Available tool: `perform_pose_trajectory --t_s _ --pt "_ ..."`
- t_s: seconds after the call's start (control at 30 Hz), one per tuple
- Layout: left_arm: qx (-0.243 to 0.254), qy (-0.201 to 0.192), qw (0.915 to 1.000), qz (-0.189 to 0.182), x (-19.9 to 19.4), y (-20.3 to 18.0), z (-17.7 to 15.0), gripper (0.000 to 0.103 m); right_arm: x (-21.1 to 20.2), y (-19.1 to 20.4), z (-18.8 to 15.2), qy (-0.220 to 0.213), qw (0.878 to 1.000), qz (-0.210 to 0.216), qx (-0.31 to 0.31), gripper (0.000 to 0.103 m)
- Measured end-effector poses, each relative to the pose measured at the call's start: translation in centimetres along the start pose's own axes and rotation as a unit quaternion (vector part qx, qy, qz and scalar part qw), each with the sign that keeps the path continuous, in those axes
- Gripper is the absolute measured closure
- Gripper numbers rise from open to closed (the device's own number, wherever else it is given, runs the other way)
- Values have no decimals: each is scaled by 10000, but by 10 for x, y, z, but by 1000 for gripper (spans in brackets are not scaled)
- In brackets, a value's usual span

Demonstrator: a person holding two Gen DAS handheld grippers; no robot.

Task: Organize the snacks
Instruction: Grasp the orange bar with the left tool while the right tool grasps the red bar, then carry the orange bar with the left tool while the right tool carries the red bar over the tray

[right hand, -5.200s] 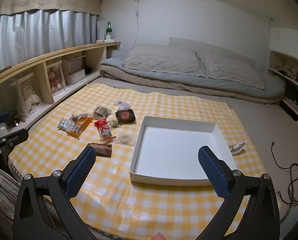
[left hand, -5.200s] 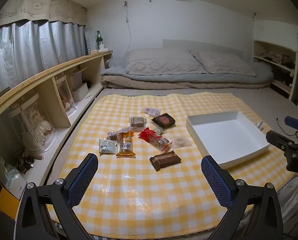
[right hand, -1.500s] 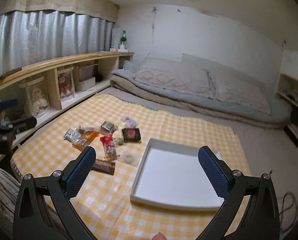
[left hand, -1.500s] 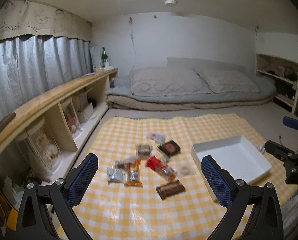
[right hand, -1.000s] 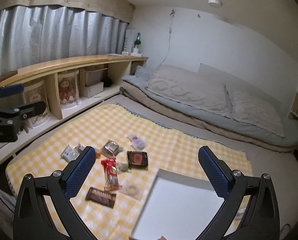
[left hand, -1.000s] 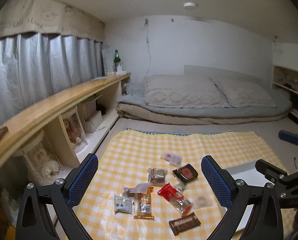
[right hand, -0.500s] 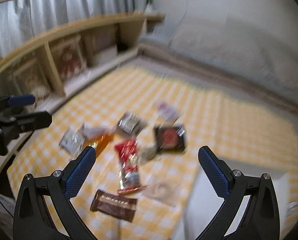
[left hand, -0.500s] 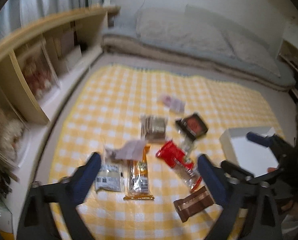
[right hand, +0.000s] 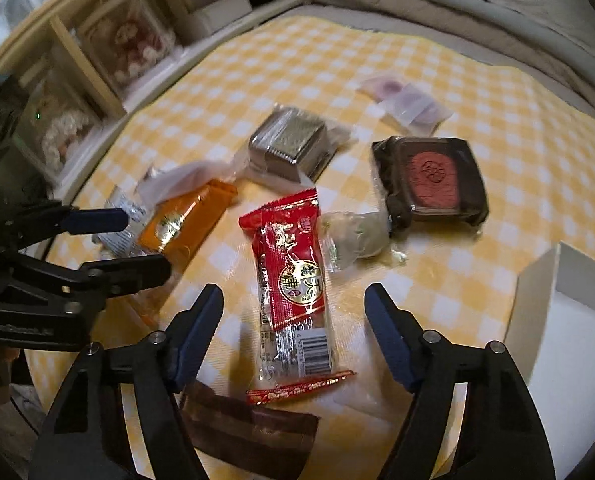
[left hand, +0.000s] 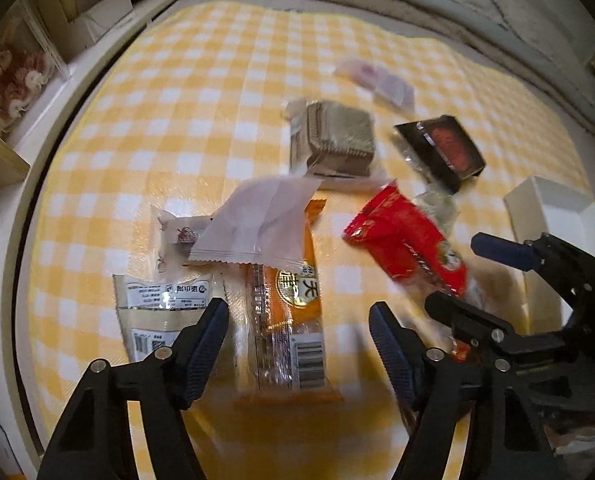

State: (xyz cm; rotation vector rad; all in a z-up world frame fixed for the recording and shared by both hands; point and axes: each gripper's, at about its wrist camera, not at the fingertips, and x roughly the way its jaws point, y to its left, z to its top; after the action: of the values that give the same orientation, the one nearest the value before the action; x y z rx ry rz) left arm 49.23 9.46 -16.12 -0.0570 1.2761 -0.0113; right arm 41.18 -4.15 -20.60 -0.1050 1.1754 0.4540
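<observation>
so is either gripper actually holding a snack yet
No, nothing held. Left gripper closing around the orange snack bar, right gripper around the red one.

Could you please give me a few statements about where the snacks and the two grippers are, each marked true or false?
1. The orange packet lies between the left gripper's closing jaws. True.
2. The right gripper frames the brown chocolate bar. False: the red packet lies between its closing jaws; the brown bar sits below its left finger.
3. The red packet is already in the white box. False: it lies on the checked cloth.
4. The dark tray with the red disc sits on the cloth. True.
</observation>
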Motion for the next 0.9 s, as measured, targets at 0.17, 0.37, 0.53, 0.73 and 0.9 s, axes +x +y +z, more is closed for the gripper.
perform_pose_trajectory --t_s 0.17,0.37,0.53,0.73,0.9 --pt "-176 87 9998 10 16 1 9 49 17 7 4 285 9991 -133 -297 43" --pt "-313 219 9993 -59 12 3 4 69 17 13 2 402 9980 -349 -328 68" --pt "-283 35 9994 -217 -19 -7 -14 70 -7 23 -2 246 9985 -400 -270 68" --pt "-315 -674 9964 -405 -94 -24 -49 70 -66 35 -6 -225 9983 -519 -138 69" --pt "-274 -1213 9910 -496 -133 -38 -71 70 -126 48 -11 -685 9950 -726 -90 68"
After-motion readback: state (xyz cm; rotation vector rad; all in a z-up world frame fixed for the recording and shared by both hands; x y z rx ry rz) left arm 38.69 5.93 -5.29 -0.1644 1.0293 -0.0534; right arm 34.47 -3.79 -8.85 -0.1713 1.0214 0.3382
